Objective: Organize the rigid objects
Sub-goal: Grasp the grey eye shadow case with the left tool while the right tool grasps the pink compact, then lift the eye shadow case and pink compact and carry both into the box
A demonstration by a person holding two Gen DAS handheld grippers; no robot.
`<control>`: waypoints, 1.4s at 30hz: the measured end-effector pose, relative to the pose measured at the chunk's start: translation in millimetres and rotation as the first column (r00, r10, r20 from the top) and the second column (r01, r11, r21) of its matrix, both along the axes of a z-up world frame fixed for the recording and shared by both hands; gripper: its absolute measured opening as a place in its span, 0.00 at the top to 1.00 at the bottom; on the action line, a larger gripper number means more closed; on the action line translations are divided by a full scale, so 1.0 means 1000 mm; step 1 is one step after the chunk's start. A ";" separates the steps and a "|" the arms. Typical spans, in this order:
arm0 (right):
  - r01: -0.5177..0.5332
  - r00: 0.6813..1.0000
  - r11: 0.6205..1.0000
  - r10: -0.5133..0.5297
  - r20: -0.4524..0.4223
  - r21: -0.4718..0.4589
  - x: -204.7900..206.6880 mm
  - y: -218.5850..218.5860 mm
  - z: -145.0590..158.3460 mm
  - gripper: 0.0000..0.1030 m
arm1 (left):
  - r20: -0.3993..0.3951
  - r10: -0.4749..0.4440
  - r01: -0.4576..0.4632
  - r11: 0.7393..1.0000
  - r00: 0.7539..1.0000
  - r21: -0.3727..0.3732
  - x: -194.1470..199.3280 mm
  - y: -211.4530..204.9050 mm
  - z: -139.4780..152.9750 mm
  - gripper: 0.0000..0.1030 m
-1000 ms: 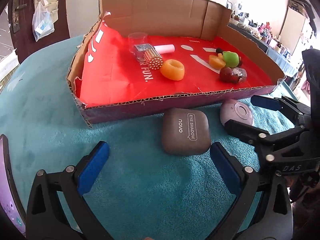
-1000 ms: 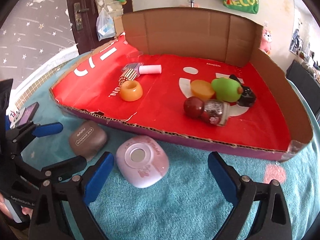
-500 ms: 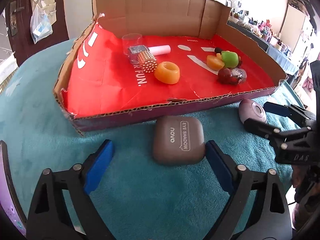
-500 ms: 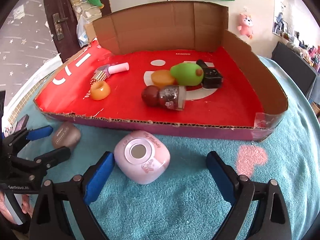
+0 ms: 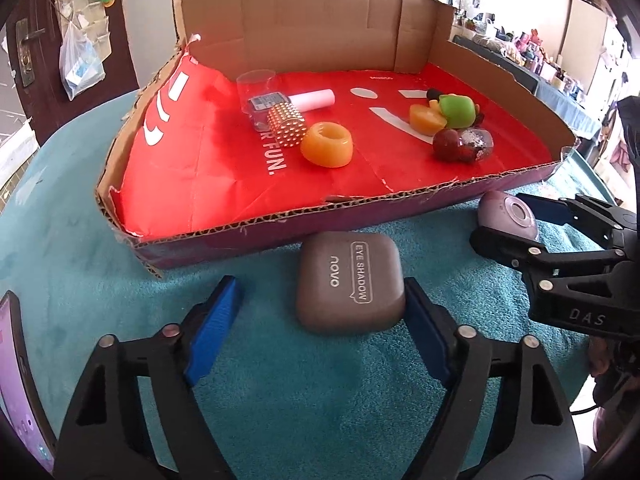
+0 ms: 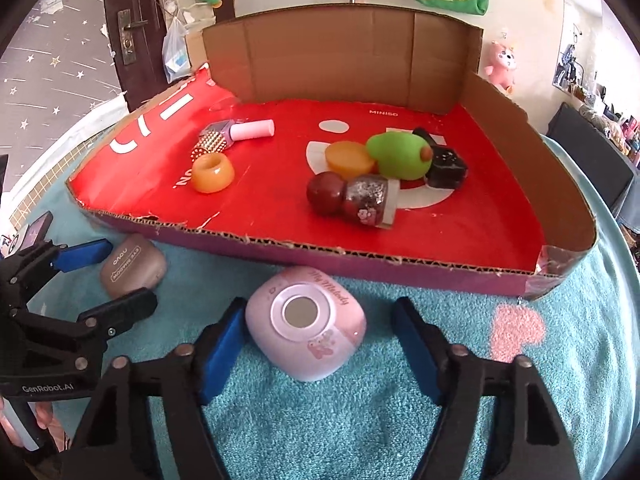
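I see a taupe eye shadow case (image 5: pixel 350 282), a pink compact (image 6: pixel 306 322), a red-lined cardboard tray (image 5: pixel 248 184), and teal cloth (image 5: pixel 312 400).

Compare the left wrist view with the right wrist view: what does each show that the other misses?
Only the left wrist view shows the clear cup inside the cardboard tray and the phone edge at its left border. Only the right wrist view shows the black cube clearly, the pink heart patch on the cloth and the pink plush. Both show the brown eye shadow case, the pink compact, the orange ring, and both grippers, left gripper and right gripper, closing round their cases.
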State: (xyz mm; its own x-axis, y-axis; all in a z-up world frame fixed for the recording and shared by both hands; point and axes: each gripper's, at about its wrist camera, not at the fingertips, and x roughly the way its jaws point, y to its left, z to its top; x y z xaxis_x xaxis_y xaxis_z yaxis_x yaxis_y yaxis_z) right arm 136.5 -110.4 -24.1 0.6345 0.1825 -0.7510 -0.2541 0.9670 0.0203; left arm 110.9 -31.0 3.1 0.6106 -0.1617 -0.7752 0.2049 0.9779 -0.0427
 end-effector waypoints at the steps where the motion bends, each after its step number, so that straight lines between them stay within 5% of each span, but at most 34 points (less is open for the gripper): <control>1: -0.003 1.000 1.000 0.003 0.002 -0.001 0.000 0.001 0.000 0.35 | 0.002 -0.003 0.003 1.000 1.000 -0.001 0.000 -0.001 0.001 0.30; 4: -0.014 1.000 1.000 0.014 0.008 -0.004 -0.002 0.003 0.001 0.44 | 0.008 -0.016 0.016 1.000 1.000 -0.003 0.000 -0.003 0.002 0.37; 9: -0.014 1.000 1.000 0.014 0.010 0.001 -0.003 0.004 0.002 0.44 | 0.016 -0.050 0.050 0.999 0.999 -0.011 -0.002 -0.008 0.004 0.52; 42: -0.079 0.997 0.992 0.079 0.006 0.095 -0.020 0.001 0.016 0.45 | 0.025 -0.112 0.114 0.991 0.993 -0.069 -0.022 -0.001 0.017 0.52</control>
